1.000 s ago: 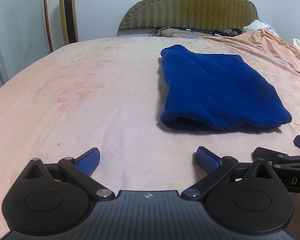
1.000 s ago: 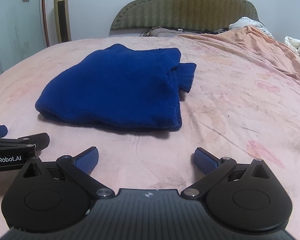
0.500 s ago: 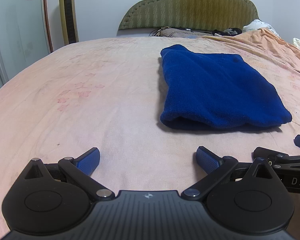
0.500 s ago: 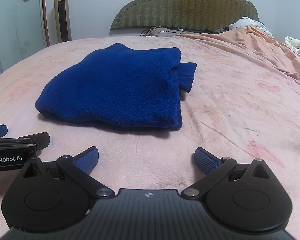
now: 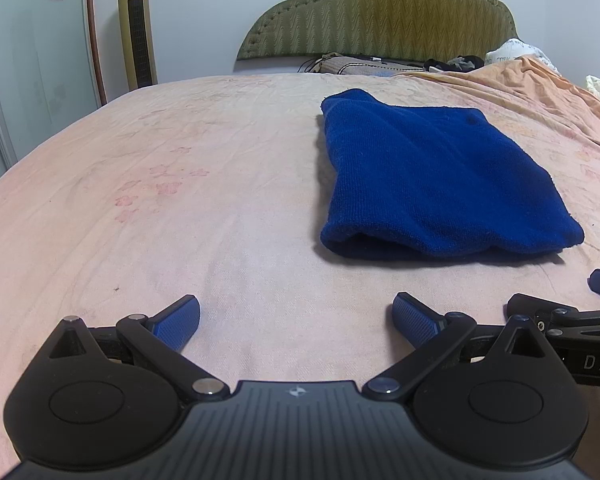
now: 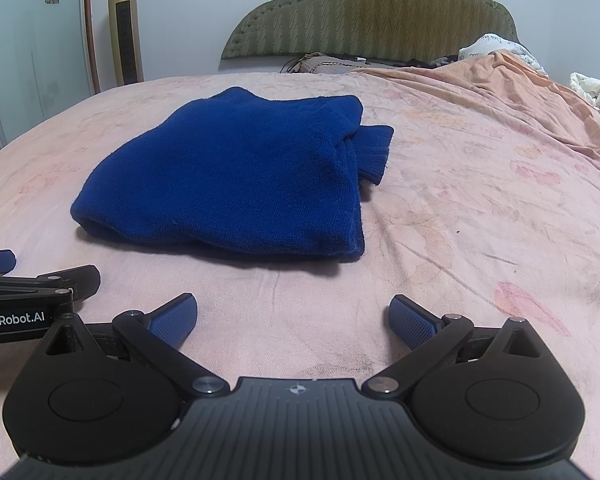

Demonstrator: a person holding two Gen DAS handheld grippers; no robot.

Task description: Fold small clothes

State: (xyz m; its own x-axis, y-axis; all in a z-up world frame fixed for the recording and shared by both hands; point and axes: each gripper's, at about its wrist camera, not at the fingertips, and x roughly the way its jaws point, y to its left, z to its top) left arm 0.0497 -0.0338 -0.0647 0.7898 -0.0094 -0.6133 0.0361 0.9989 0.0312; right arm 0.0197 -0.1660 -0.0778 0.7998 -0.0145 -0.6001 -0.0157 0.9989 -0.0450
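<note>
Blue knitted sweater (image 5: pixel 432 184), folded into a thick rectangle, lies on the pale pink floral bedsheet (image 5: pixel 160 184), and against the frames from a second ago I see nothing about it changed: same folds, same spot, one ribbed cuff (image 6: pixel 374 148) poking out from under its far right side in my right view. Both of my tools hang low over the sheet on the near side of the garment, apart from it. My left gripper (image 5: pixel 296 320) has its blue-padded jaws spread wide with nothing between them; the folded edge of the sweater sits ahead and to its right. My right gripper (image 6: pixel 294 318) is equally wide and empty, with the sweater ahead and to its left. Neither has shifted that I can detect from the earlier pictures; the framing matches almost exactly. Each tool shows at the edge of the other's view, so they sit side by side. Beyond the garment an olive-green padded headboard (image 5: pixel 380 12) stands at the wall, a gold tower fan (image 5: pixel 137 28) stands off to the left, and a rumpled peach blanket (image 6: pixel 520 88) lies along the right side of the bed.
</note>
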